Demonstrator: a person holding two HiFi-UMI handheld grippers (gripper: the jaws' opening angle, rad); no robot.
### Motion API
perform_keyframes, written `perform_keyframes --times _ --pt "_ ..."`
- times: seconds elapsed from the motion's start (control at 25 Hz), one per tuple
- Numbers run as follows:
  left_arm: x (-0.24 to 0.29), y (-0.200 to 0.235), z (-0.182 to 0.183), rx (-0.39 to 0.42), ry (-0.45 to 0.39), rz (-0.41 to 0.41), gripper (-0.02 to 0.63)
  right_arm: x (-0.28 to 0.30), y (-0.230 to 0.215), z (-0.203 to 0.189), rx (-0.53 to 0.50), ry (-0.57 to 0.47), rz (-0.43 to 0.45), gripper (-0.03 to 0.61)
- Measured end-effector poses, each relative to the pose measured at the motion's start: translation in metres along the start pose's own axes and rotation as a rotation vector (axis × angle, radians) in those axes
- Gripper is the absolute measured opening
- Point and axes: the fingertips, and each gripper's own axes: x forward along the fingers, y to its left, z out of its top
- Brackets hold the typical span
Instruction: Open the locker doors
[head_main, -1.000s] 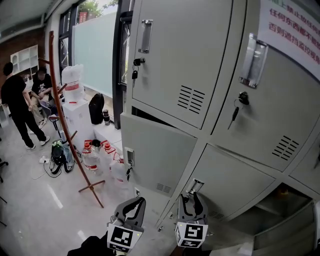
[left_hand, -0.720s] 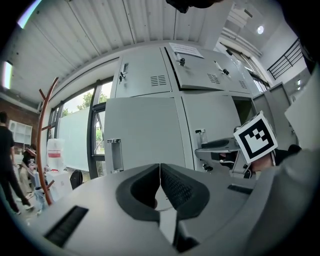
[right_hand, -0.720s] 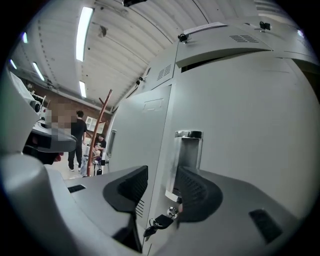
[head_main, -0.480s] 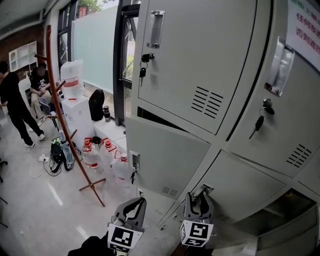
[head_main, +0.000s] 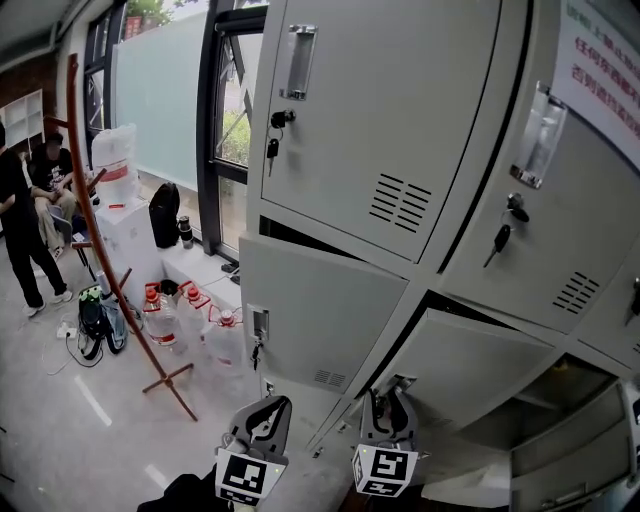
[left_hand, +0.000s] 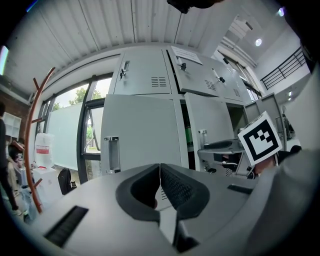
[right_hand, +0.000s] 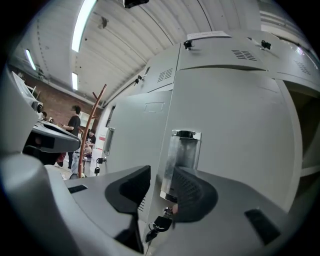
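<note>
Handle of the lower door: I am closing my right gripper, jaws apart, round it, likely pulling outward next.

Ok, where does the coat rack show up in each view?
Head view: coat rack at the left, standing on the floor, left of the lockers.
Left gripper view: coat rack near the far left edge, left of the lockers.
Right gripper view: coat rack left of centre, in the background, left of the lockers.
Shared landmark: the grey lockers, always to its right.
</note>
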Motion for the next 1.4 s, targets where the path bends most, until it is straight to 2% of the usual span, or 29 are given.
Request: perform_keyframes --times 0.48,0.96,1.4 --pt "-0.021 -0.006 0.007 0.013 -0.042 -0.155 0.025 -0.049 0.010 0.001 0.020 0.020 -0.131 0.137" --pt "-0.034 -0.037 0.011 0.035 -0.078 -0.343 0.025 -0.103 0.016 -0.001 0.020 0.038 -0.262 0.129" --pt "-0.049 -0.066 0.014 0.050 -0.099 -0.474 0.025 -0.149 0.012 -0.006 0.034 0.059 -0.377 0.117"
